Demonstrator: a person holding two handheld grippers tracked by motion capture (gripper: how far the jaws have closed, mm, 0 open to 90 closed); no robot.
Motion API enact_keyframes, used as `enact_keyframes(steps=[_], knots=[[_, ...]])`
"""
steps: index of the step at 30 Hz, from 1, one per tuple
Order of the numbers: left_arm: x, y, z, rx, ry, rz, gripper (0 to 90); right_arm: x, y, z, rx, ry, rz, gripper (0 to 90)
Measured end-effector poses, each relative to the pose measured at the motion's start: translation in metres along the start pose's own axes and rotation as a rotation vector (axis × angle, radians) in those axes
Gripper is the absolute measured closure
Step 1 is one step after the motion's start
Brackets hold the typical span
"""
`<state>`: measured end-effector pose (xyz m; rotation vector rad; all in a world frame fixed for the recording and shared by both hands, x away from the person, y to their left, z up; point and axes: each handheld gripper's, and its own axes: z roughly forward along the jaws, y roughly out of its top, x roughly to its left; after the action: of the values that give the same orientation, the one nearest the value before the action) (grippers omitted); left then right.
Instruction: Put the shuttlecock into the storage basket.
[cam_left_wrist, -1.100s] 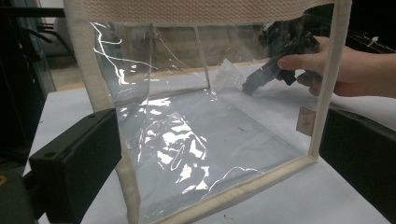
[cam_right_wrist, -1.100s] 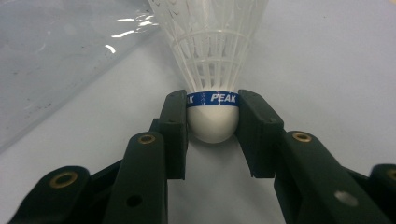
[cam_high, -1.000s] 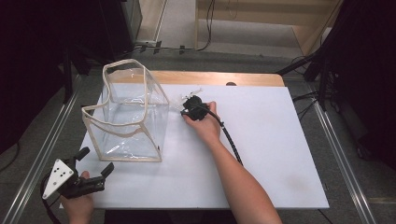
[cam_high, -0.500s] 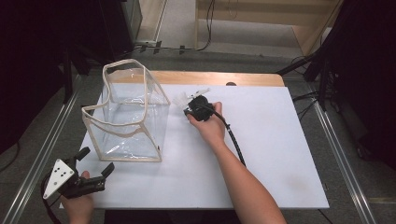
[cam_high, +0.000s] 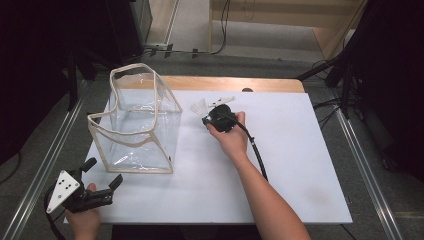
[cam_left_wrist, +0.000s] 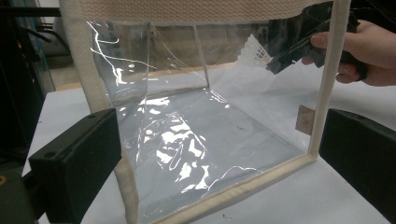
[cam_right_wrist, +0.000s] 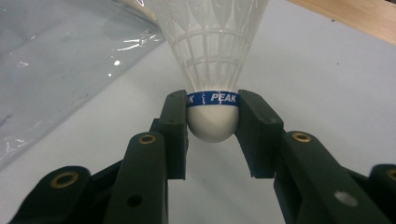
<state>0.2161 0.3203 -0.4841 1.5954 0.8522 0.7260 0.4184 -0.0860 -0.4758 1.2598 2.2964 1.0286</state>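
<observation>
A white plastic shuttlecock with a blue "PEAK" band is clamped by its rounded base between the jaws of my right gripper. In the high view that shuttlecock is held above the white table, just right of a clear bag with cream trim, and the right gripper is in the person's hand. The bag stands upright with its mouth open upward. My left gripper is open near the table's front left corner, its jaws pointing at the bag. Through the clear wall the shuttlecock shows faintly.
The white table top has a wooden strip along its far edge. Metal rails run along both sides. A black cable trails from the right gripper along the forearm. A small white item lies beyond the shuttlecock.
The right gripper has lifted and moved a little toward the far side with the shuttlecock in it. The left gripper and the bag have stayed in place.
</observation>
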Motion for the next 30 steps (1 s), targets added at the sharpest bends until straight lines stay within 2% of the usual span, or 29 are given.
enact_keyframes(steps=[30], knots=[[0.0,0.0,0.0,0.001,-0.001,-0.001,0.0,0.005,-0.003,-0.039,-0.093,0.032,-0.004,63.1]])
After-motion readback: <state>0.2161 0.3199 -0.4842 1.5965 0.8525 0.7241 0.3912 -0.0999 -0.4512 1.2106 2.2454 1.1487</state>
